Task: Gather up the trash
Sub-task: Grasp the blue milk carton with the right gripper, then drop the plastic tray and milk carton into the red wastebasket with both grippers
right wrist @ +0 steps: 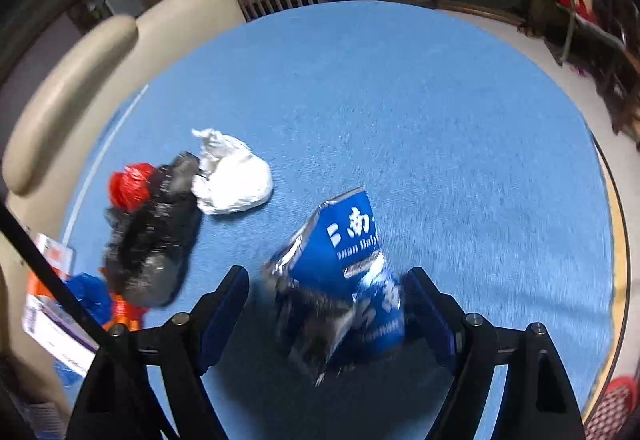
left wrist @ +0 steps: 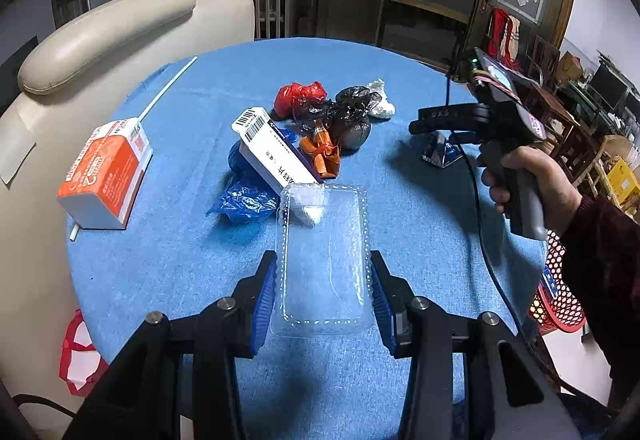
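Note:
My left gripper is shut on a clear plastic clamshell tray, its blue pads pressing both long sides just above the blue tablecloth. In the right wrist view my right gripper stands open over a crumpled blue and silver packet. The packet sits between the fingers, with a gap on its left side. From the left wrist view, a hand holds the right gripper above that packet. A trash heap lies mid-table: red bag, black bag, white bag, orange wrapper, blue bag.
A white medicine box lies on the heap. An orange and white carton and a white stick are at the left. A beige chair backs the table. A red mesh basket sits below the table's right edge.

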Tool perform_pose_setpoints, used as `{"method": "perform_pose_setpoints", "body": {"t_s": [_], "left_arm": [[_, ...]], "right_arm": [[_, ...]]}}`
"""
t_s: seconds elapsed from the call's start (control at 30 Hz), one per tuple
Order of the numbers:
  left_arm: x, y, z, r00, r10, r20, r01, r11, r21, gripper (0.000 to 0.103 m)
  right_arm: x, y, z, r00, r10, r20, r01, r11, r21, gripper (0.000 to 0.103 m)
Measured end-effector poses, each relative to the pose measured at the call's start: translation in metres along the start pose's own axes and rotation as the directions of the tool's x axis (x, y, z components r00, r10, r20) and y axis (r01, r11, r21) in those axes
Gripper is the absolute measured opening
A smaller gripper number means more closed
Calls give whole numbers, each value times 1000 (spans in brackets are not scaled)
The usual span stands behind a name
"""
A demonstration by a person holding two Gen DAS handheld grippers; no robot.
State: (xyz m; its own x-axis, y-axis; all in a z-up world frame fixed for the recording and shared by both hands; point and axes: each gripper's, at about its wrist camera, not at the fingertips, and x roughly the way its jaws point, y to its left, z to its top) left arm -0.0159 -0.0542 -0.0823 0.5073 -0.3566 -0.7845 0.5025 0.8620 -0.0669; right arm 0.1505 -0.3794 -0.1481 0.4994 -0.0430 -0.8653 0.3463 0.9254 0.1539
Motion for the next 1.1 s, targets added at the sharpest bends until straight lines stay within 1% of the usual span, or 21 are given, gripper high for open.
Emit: {"method": "perform_pose_setpoints", "body": {"t_s": [0.1, 0.13, 0.17, 0.2, 0.27, 0.33, 0.37, 0.4, 0.5, 0.6, 0.67, 0.73, 0.83, 0.87, 0.93, 0.97, 1.03, 1.1], "left_arm": [[4, -1, 1, 1000, -4, -12, 4, 1000, 4, 46], [6, -2, 1, 1000, -5, -15, 6, 1000, 6, 46], [6, -3, 2, 1000, -8, -17, 8, 1000, 7, 46], [6, -4, 2, 1000, -11, -19, 11, 1000, 9, 46], [6, -6, 3, 1000, -9, -19, 9, 1000, 13, 46], [5, -7, 3, 1000, -8, -17, 8, 1000, 16, 46], [4, -7, 3, 1000, -9, -16, 9, 1000, 16, 46], [3, -7, 3, 1000, -10, -15, 10, 1000, 16, 46], [1, -10, 3, 1000, -6, -10, 6, 1000, 21, 46], [-3, -13, 2, 1000, -9, -6, 9, 1000, 24, 46], [-7, -15, 0, 1000, -3, 4, 2, 999, 34, 46], [-11, -17, 0, 1000, -5, 12, 5, 999, 33, 46], [-16, -20, 0, 1000, 0, 29, -1, 999, 37, 46], [-19, -21, 0, 999, 2, 35, -4, 999, 39, 46], [-22, -23, 0, 999, 5, 45, -6, 999, 40, 46], [-24, -24, 1, 999, 13, 52, -15, 999, 42, 46], [-29, -27, 5, 997, 31, 66, -34, 998, 44, 46], [-36, -33, 8, 994, 61, 91, -66, 996, 54, 46]], "right_arm": [[7, 7, 0, 999, -24, 29, 26, 998, -66, 81], [8, 9, 0, 999, -36, 35, 39, 996, -81, 79], [8, 12, -1, 998, -50, 41, 54, 994, -95, 68], [8, 15, -1, 997, -66, 51, 72, 990, -118, 61], [8, 18, -2, 996, -71, 48, 77, 988, -132, 61], [4, 17, -3, 997, -53, 48, 59, 991, -122, 54], [-1, 15, -2, 998, -37, 50, 43, 992, -115, 45], [-7, 14, -3, 998, -20, 59, 27, 994, -105, 43], [-16, 11, -10, 998, 52, 33, -49, 996, -69, 43], [-28, 12, -23, 997, 73, 36, -70, 994, -82, 43], [-41, 6, -34, 991, 128, 46, -126, 991, -44, 43], [-61, -3, -46, 979, 188, 72, -188, 982, -8, 43], [-87, -11, -63, 961, 255, 106, -258, 966, 17, 43], [-94, -13, -68, 957, 266, 114, -270, 963, 21, 43], [-116, -20, -83, 943, 302, 144, -309, 951, 32, 43], [-121, -18, -86, 938, 311, 152, -319, 947, 34, 43], [-141, -24, -102, 927, 332, 173, -344, 938, 42, 43], [-152, -27, -112, 920, 344, 190, -358, 933, 44, 43]]}}
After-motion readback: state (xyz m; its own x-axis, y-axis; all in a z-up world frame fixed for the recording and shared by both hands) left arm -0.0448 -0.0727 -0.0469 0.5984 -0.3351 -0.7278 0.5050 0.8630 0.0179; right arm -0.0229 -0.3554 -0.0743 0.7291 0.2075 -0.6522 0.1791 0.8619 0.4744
